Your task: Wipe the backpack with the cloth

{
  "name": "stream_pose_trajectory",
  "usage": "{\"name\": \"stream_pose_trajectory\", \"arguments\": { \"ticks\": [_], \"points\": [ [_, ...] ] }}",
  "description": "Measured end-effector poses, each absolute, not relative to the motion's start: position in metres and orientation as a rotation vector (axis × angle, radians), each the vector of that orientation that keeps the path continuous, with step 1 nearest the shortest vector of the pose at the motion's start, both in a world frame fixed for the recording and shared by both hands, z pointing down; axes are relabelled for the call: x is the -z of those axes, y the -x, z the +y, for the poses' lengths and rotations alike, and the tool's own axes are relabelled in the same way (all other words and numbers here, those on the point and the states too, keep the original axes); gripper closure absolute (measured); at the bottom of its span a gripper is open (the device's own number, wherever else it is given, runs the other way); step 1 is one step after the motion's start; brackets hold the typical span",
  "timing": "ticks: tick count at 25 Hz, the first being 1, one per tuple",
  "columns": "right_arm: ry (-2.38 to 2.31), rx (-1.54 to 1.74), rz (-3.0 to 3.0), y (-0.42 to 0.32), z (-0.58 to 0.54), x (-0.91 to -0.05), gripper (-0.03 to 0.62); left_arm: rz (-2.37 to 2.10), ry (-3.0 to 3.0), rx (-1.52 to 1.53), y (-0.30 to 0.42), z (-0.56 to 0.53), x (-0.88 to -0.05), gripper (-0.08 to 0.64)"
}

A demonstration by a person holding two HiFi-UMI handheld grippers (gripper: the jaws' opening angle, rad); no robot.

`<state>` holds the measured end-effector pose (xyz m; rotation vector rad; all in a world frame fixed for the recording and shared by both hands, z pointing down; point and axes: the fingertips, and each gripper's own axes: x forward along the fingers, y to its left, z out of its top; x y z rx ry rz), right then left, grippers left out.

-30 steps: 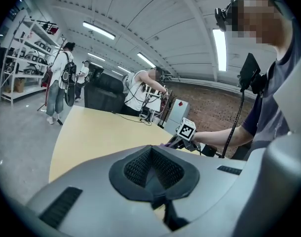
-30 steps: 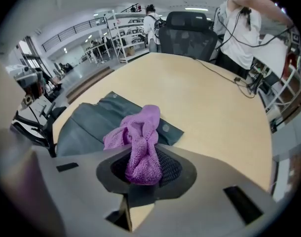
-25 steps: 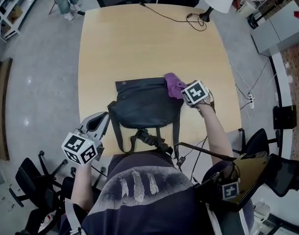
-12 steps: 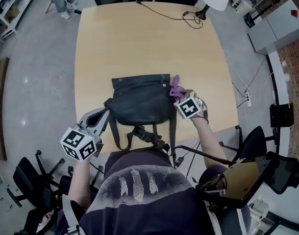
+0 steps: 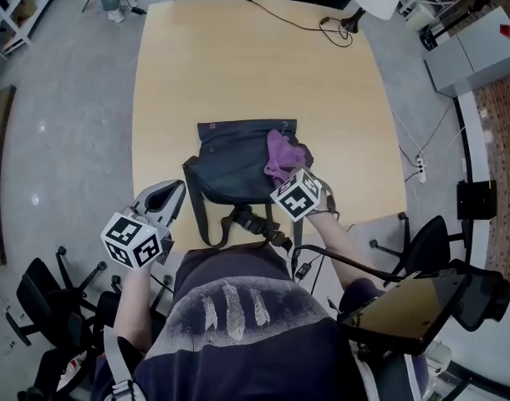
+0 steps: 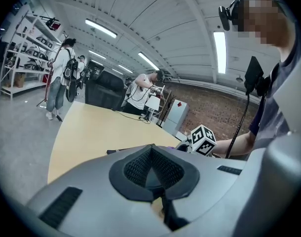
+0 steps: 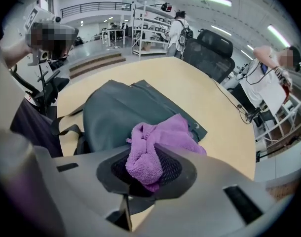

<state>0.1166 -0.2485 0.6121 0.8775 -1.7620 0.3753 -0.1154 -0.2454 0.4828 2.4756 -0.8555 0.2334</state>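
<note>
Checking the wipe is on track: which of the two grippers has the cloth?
The right gripper: its jaws are shut on the purple cloth, which rests on the dark backpack. The left gripper is shut with nothing between its jaws.

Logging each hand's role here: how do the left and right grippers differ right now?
The right gripper has its jaws shut on the purple cloth; the left gripper has its jaws shut on nothing. The right gripper sits over the backpack, the left gripper beside it at the near left corner of the table. Both carry marker cubes.
</note>
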Motion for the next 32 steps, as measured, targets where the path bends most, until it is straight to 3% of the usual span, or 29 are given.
{"name": "stream_pose_trajectory", "arguments": {
  "ticks": [17,22,27,32],
  "points": [
    [-0.661,-0.545,-2.017,0.055,-0.218,-0.609,0.52,-0.811,-2.493,-0.168,0.16,-0.252,-0.483,0.552],
    [-0.534,-0.959,-2.278,0.12,-0.196,-0.568,0.522,-0.822,-2.474,-0.146,0.176,-0.24,-0.482,0.552],
    [-0.664,-1.112,-2.428,0.109,-0.204,-0.532,0.522,-0.805,-2.485,-0.191,0.173,-0.225,-0.483,0.552],
    [-0.758,-0.97,-2.562,0.081,-0.206,-0.491,0.522,-0.85,-2.52,-0.223,0.151,-0.222,-0.468,0.552]
  ]
}}
